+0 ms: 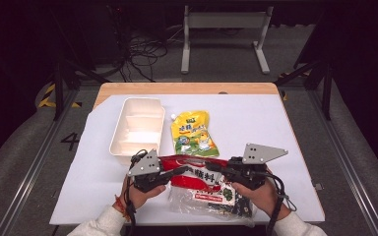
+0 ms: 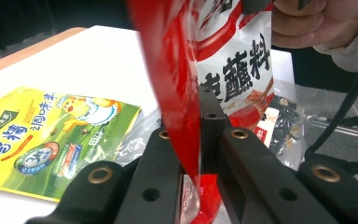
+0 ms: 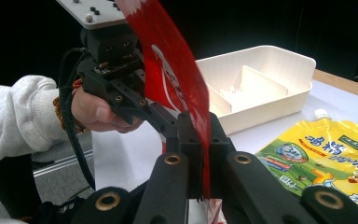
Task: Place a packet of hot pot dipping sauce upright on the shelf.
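A yellow sauce pouch (image 1: 194,132) lies just beside a white divided tray (image 1: 137,129) on the table (image 1: 256,118).

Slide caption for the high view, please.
Both grippers, left and right, pinch a red packet beside a yellow pouch and white tray.

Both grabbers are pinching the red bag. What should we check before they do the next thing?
1. Left gripper shut on red bag: ok.
2. Right gripper shut on the same bag: ok.
3. Bag lifted off the clear bag beneath: cannot tell.
4. Yellow pouch lies apart from the jaws: ok.
5. White tray has no items in it: ok.
6. Red bag already torn open: cannot tell.
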Demonstrator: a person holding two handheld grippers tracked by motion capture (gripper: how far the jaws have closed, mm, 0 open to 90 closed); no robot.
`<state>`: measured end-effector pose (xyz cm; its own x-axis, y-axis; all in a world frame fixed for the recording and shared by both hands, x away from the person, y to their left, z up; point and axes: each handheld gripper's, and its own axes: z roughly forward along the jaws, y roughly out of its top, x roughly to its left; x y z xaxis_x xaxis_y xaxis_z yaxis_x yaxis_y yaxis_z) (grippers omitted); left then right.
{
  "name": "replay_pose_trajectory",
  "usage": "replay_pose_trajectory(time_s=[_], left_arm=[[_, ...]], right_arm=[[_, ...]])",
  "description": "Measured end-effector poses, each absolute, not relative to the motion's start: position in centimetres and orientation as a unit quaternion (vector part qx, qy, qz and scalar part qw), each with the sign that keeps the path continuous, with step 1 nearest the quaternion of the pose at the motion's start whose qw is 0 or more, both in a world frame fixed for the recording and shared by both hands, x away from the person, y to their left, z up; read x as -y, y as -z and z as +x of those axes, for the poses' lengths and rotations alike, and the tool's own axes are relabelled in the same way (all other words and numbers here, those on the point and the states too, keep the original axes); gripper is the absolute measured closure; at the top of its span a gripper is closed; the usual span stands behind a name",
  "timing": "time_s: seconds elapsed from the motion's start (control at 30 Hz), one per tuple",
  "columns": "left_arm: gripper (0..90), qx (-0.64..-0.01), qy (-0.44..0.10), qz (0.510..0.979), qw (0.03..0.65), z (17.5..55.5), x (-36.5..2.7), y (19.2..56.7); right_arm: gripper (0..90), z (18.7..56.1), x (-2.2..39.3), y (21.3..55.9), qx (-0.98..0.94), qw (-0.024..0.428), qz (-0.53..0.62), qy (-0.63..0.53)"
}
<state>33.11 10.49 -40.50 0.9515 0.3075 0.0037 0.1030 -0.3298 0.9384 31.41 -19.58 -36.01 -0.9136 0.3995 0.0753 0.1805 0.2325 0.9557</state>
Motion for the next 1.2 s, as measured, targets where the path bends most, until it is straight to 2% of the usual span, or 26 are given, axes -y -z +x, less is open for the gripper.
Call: replay_pose_trajectory(time_s=[0.13, 0.27, 0.33, 0.43, 0.53, 0.57, 0.63, 0.67, 0.77, 0.93, 1.07, 1.2], left_arm=[[89.9, -0.13, -0.098, 0.812, 0.56, 33.2, -10.7, 40.3], [89.9, -0.135, -0.102, 0.812, 0.558, 33.3, -11.1, 40.1], [90.0, -0.135, -0.103, 0.813, 0.557, 33.5, -11.2, 39.9], [90.0, -0.137, -0.105, 0.812, 0.558, 33.6, -11.4, 39.8], [90.0, -0.138, -0.112, 0.811, 0.557, 33.6, -11.7, 39.5], [90.0, -0.142, -0.112, 0.809, 0.559, 33.6, -11.8, 39.5], [90.0, -0.139, -0.119, 0.809, 0.559, 33.6, -12.1, 39.3], [90.0, -0.142, -0.12, 0.807, 0.561, 33.6, -12.3, 39.1], [90.0, -0.142, -0.129, 0.803, 0.564, 33.6, -12.7, 38.7], [90.0, -0.145, -0.147, 0.801, 0.562, 33.8, -13.3, 37.9], [90.0, -0.154, -0.151, 0.79, 0.574, 34.1, -14.0, 37.2], [90.0, -0.157, -0.168, 0.786, 0.574, 34.6, -14.7, 36.3]], right_arm=[[85.1, 31.6, 19.5, 36.1, -0.783, 0.102, 0.187, -0.584], [72.7, 31.7, 19.6, 36.0, -0.783, 0.111, 0.192, -0.58], [69.4, 31.9, 19.8, 36.0, -0.781, 0.109, 0.199, -0.581], [55.1, 31.9, 20.1, 36.0, -0.781, 0.116, 0.207, -0.578], [46.4, 31.9, 20.5, 35.9, -0.781, 0.115, 0.213, -0.576], [40.3, 31.8, 20.7, 35.9, -0.783, 0.121, 0.219, -0.57], [37.6, 31.8, 20.8, 36.0, -0.785, 0.12, 0.222, -0.565], [33.4, 31.6, 21.5, 36.0, -0.791, 0.139, 0.222, -0.552], [29.7, 31.5, 22.0, 36.0, -0.794, 0.148, 0.227, -0.544], [25.7, 31.1, 23.8, 36.6, -0.817, 0.212, 0.235, -0.482], [24.6, 30.7, 25.2, 37.2, -0.823, 0.242, 0.245, -0.452], [24.3, 30.3, 26.8, 37.9, -0.819, 0.233, 0.269, -0.451]])
